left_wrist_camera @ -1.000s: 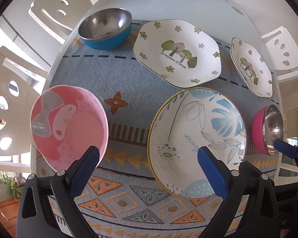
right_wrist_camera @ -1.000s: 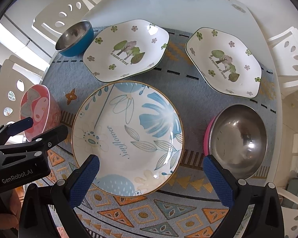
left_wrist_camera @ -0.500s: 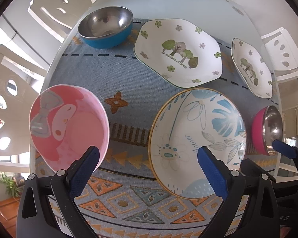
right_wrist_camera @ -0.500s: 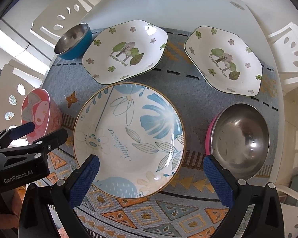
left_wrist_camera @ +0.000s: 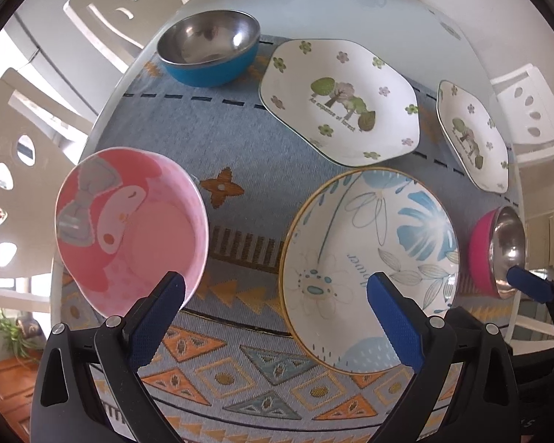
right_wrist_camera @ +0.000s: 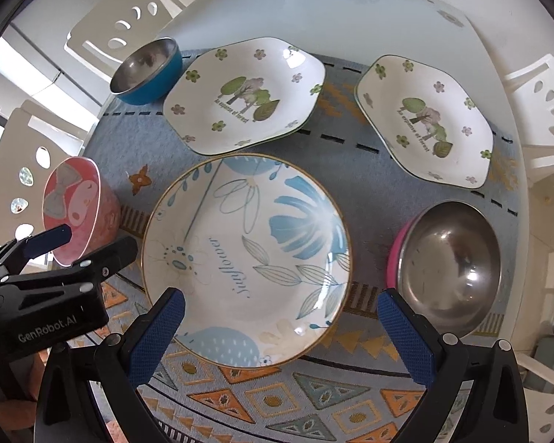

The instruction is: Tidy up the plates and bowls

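A patterned blue mat (right_wrist_camera: 240,398) covers a pale glass table (right_wrist_camera: 314,11) among white chairs (right_wrist_camera: 129,18). The round plate (right_wrist_camera: 245,254) reads "Sunflower", 2 hexagonal plates (right_wrist_camera: 245,96) "An expanse of forest". Left gripper (left_wrist_camera: 277,317), marked "GenRobot.AI", and right gripper (right_wrist_camera: 280,332) gape wide, empty.

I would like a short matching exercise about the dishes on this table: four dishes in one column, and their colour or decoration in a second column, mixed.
Dishes:
1. bowl at the far left corner
2. bowl at the right edge
3. large round plate
4. cup-shaped bowl at the left

Descriptions:
A. pink outside, steel inside
B. pink with a cartoon face
C. blue outside, steel inside
D. blue leaves, gold rim

Pairs: 1-C, 2-A, 3-D, 4-B
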